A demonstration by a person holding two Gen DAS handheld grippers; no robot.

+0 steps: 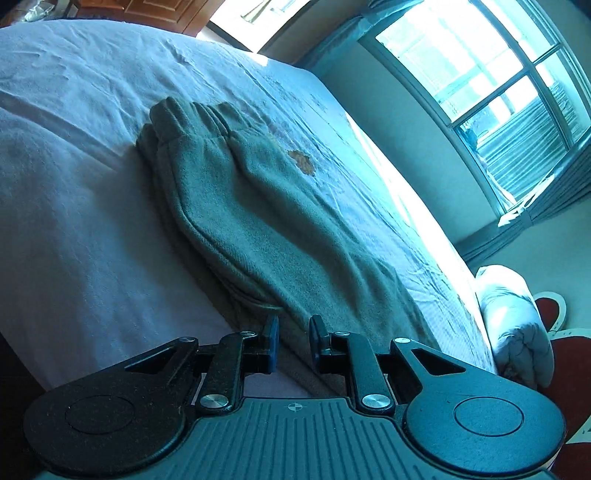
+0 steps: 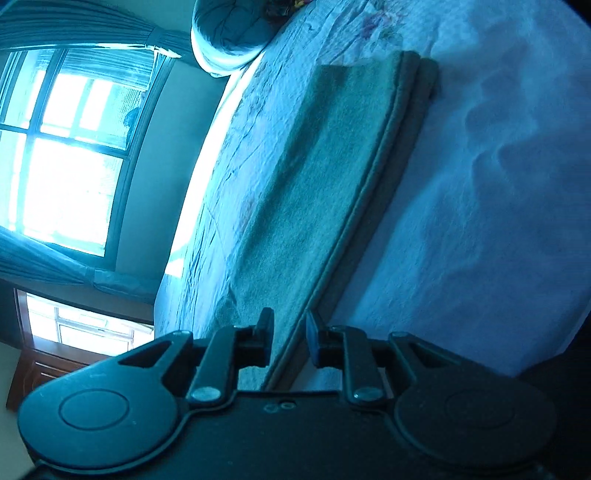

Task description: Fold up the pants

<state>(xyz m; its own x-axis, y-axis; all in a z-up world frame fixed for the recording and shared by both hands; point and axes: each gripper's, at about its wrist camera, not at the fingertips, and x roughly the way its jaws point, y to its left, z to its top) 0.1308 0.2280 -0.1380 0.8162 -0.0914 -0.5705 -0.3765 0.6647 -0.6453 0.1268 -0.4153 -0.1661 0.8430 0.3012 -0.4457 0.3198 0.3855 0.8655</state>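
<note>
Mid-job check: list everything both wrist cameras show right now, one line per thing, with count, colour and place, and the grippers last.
pants: one, grey-green, folded lengthwise, lying on the bed, elastic waistband at the far end in the left wrist view
bed: one, pale sheet, faint flower print on the window side
rolled duvet: one, white, at the bed's end
window: one large, bright, dark frame, beyond the bed
curtains: blue-grey, drawn back beside the window
wooden furniture: brown, by the wall
left gripper: one, black with blue pads, narrow gap, nothing gripped
right gripper: one, same, over the pants' edge, nothing gripped
</note>
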